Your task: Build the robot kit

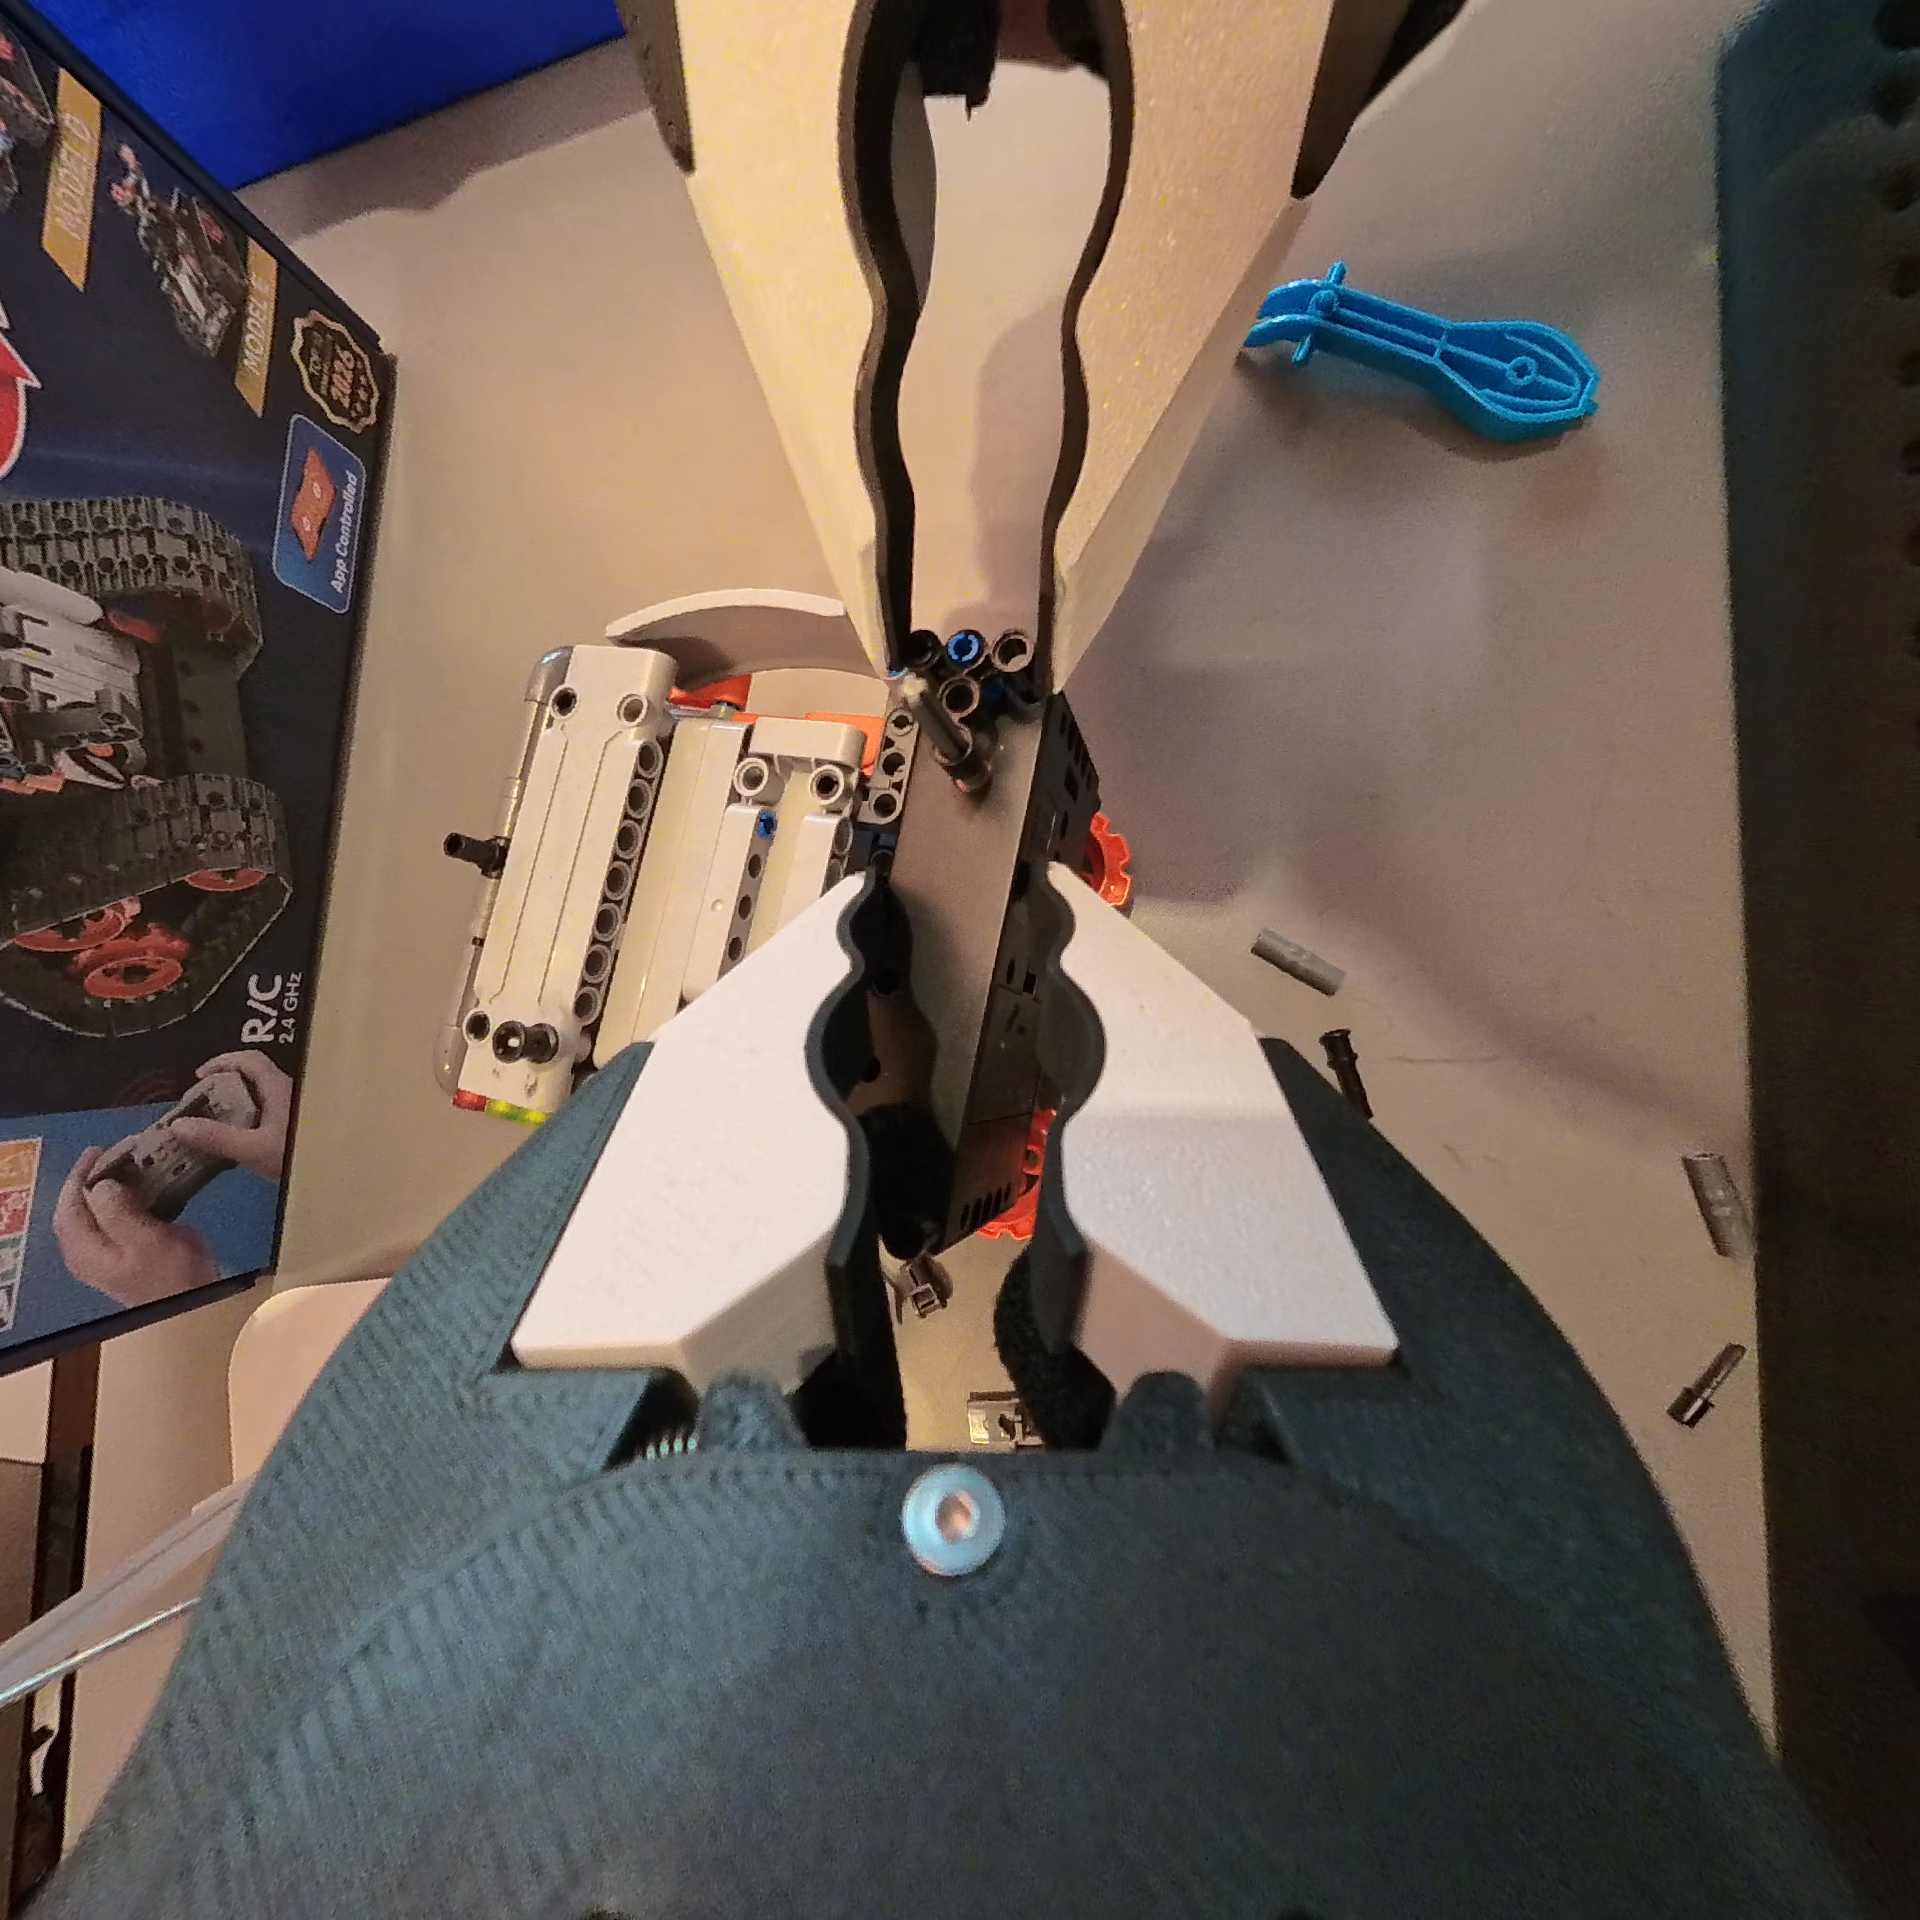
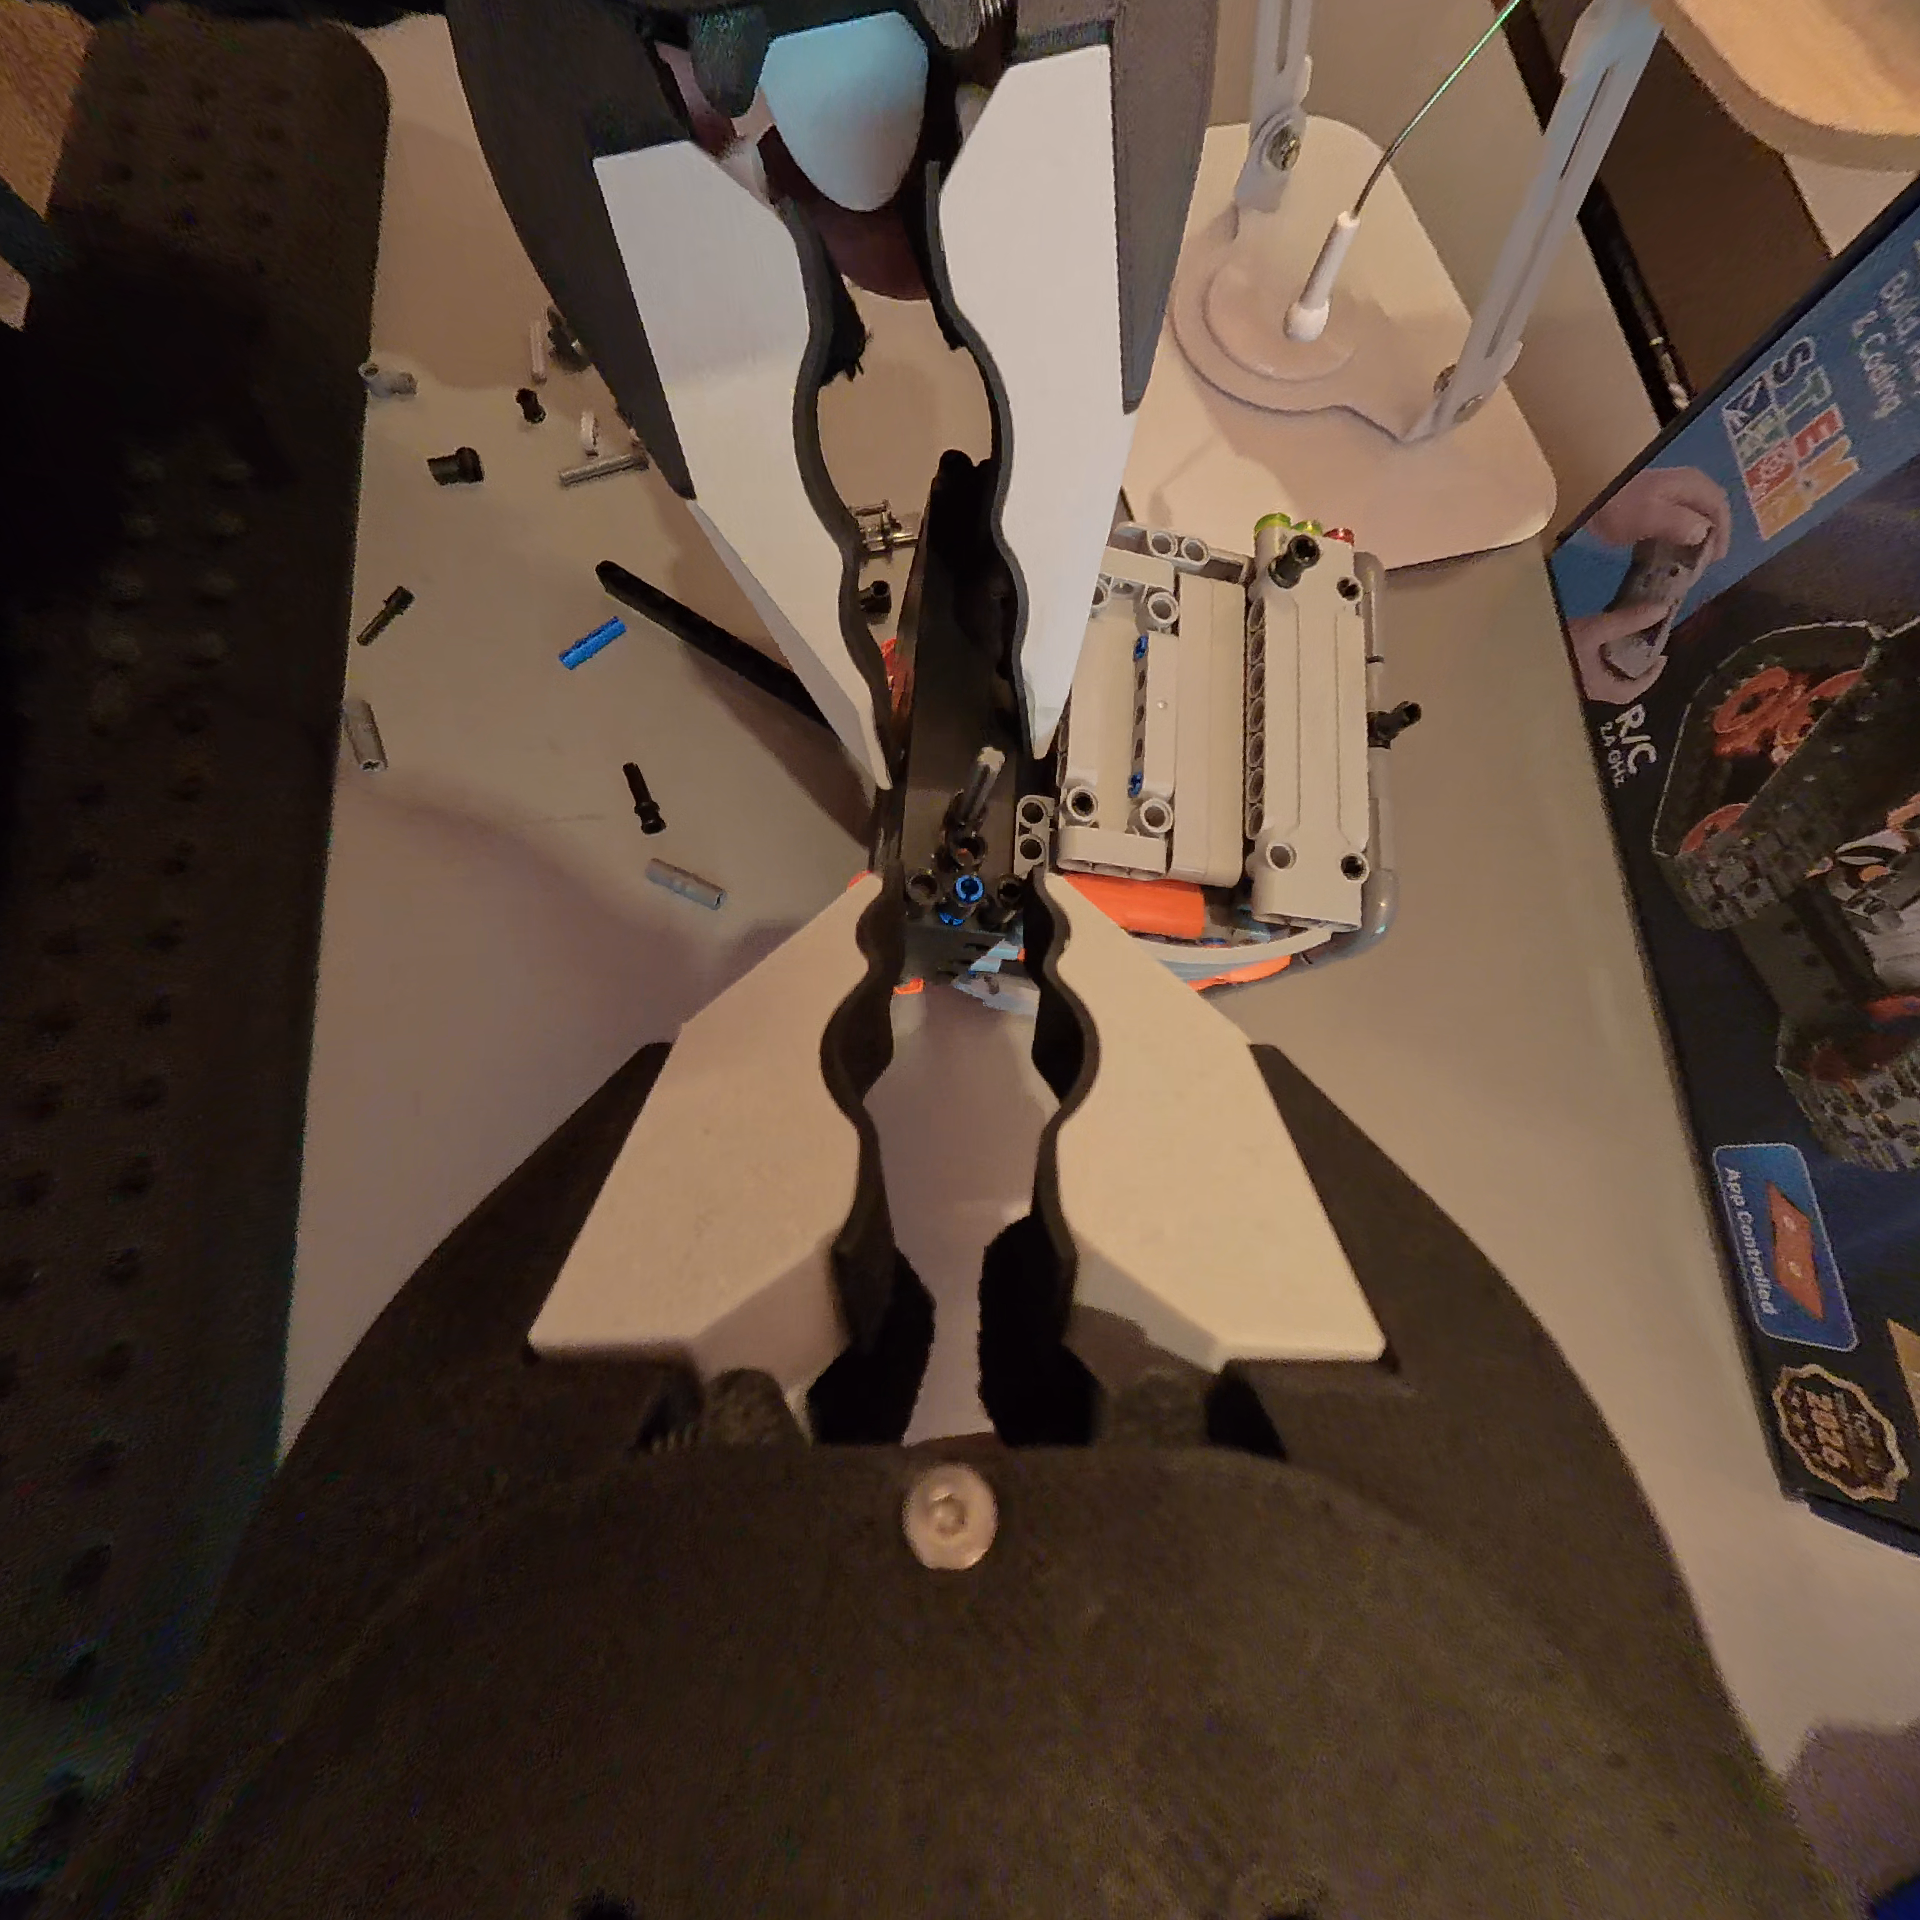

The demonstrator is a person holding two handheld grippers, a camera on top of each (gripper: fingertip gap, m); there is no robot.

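Observation:
A grey-white brick-built vehicle body (image 1: 623,852) lies on the pale table, with a black side section (image 1: 961,914) standing on edge beside it. My left gripper (image 1: 964,878) is shut on the near part of this black section. My right gripper (image 1: 971,670) comes in from the opposite side and is shut on the far end, where black and blue pins stick out. In the right wrist view my right gripper (image 2: 958,883) clamps the pin end of the black section (image 2: 951,675). There the left gripper (image 2: 961,753) faces it, and the body (image 2: 1226,727) lies to the right.
The product box (image 1: 156,727) (image 2: 1787,831) lies beside the model. A blue plastic tool (image 1: 1423,353) and loose pins (image 1: 1299,961) (image 2: 592,642) are scattered on the table. A black axle (image 2: 707,644), a dark foam mat (image 2: 156,727) and a white stand base (image 2: 1351,343) are nearby.

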